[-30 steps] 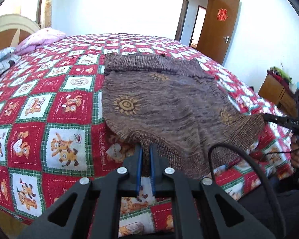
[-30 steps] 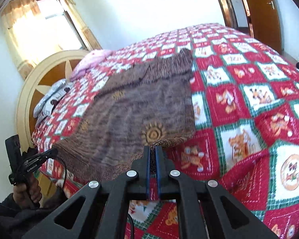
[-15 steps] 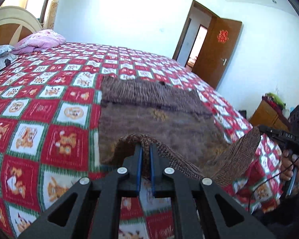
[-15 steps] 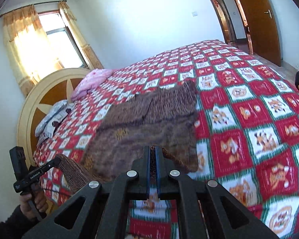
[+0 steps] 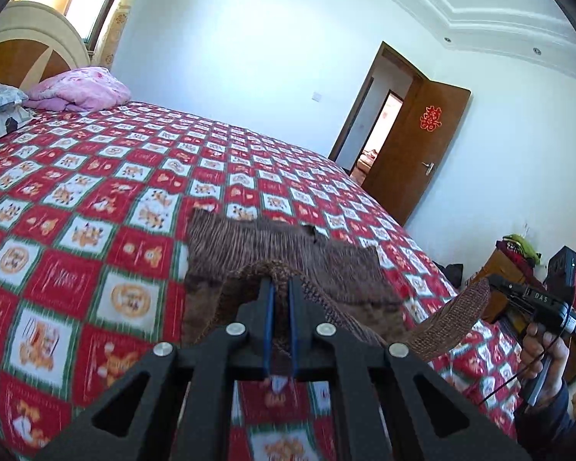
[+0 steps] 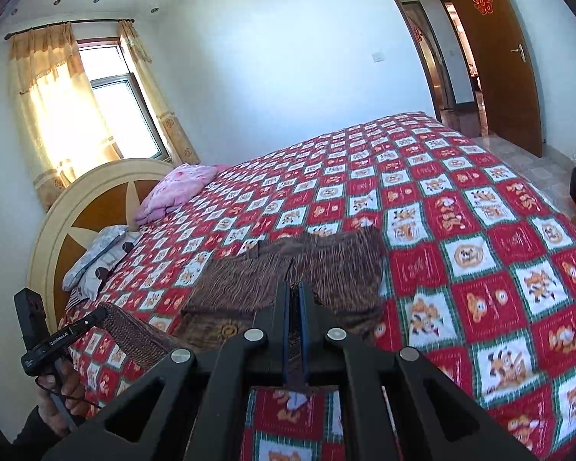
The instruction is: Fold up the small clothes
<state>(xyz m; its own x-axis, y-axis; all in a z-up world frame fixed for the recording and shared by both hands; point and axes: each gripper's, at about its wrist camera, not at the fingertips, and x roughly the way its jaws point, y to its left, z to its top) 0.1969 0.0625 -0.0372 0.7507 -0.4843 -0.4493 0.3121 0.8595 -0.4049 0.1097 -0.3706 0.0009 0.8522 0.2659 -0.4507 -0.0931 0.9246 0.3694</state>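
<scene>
Brown knitted garment [image 5: 288, 257] lying on the red patchwork bedspread [image 5: 96, 192], near edge lifted clear of the quilt and sagging in a band between two grippers. Far part spread flat on the bedspread, ribbed strip toward the middle of the bed, well short of the pink pillow [image 5: 80, 90] at the round wooden headboard [image 5: 27, 46].

Left gripper [image 5: 280, 288] clamped tight on one raised corner of the garment, blue pads almost meeting with knit bunched over the tips. Same gripper seen from the other camera at the garment's headboard-side corner [image 6: 96, 315], held by a hand [image 6: 57, 388] in a dark sleeve, fabric draped from its tip.

Right gripper [image 6: 295, 292] pinched closed on the opposite raised corner, a sliver of brown knit between the narrow jaws. Seen again from the left camera [image 5: 495, 284], off the door-side edge of the bedspread, ribbed hem [image 5: 453, 319] hanging stretched from its tip, hand [image 5: 545, 353] wrapped round the handle.

Brown door [image 5: 414, 153] open beyond the bedspread's far corner. Curtained window [image 6: 76, 96] bright behind the headboard. Wooden cabinet [image 5: 499, 269] with clutter on top just past the right gripper.
</scene>
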